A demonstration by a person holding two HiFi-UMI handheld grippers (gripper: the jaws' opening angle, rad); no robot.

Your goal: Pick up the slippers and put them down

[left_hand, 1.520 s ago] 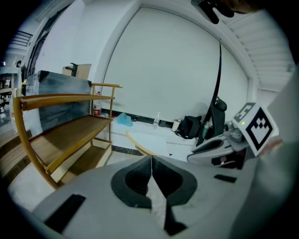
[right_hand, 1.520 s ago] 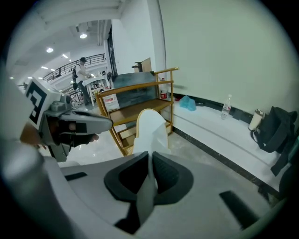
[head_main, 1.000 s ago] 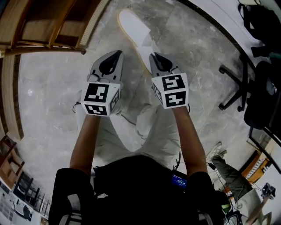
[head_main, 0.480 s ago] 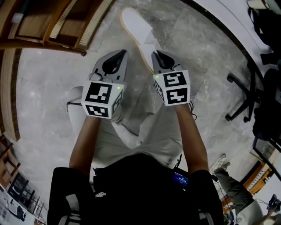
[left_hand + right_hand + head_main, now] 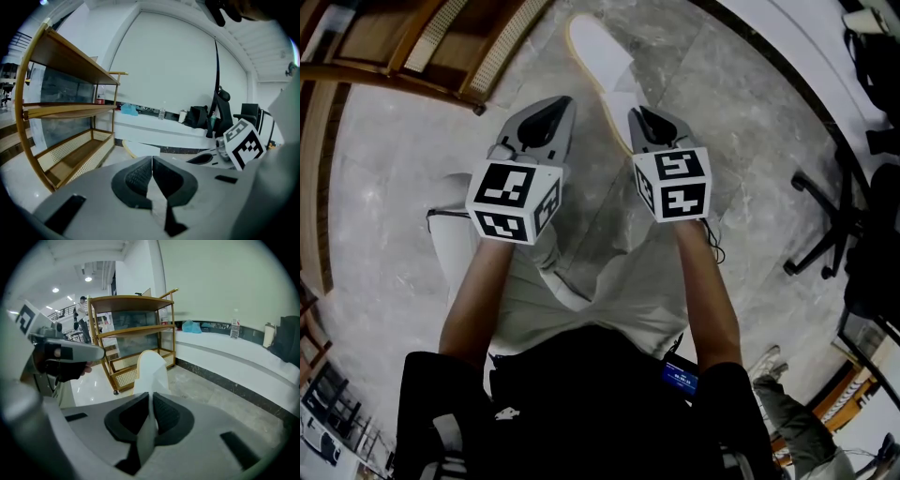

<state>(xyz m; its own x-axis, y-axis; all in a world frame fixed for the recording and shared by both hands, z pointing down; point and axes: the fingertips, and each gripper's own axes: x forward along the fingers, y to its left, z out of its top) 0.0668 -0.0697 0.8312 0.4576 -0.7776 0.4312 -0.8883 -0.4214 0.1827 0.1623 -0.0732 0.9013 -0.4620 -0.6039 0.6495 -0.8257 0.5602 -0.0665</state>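
Observation:
One white slipper with a tan sole edge sticks out forward over the grey marble floor. My right gripper is shut on its near end. In the right gripper view the slipper rises just past the jaws, with a thin white part pinched between the pads. My left gripper hangs beside it to the left, shut and empty. In the left gripper view its jaws meet, and the slipper shows just beyond them. I see no second slipper.
A wooden shelf rack with mesh-sided shelves stands at the upper left. A low white ledge curves along the upper right, holding bottles and bags. An office chair base stands at the right. Another person's leg shows at the lower right.
Both grippers have sunk toward the floor together. The right one still holds the slipper. Neither gripper's jaws have changed.

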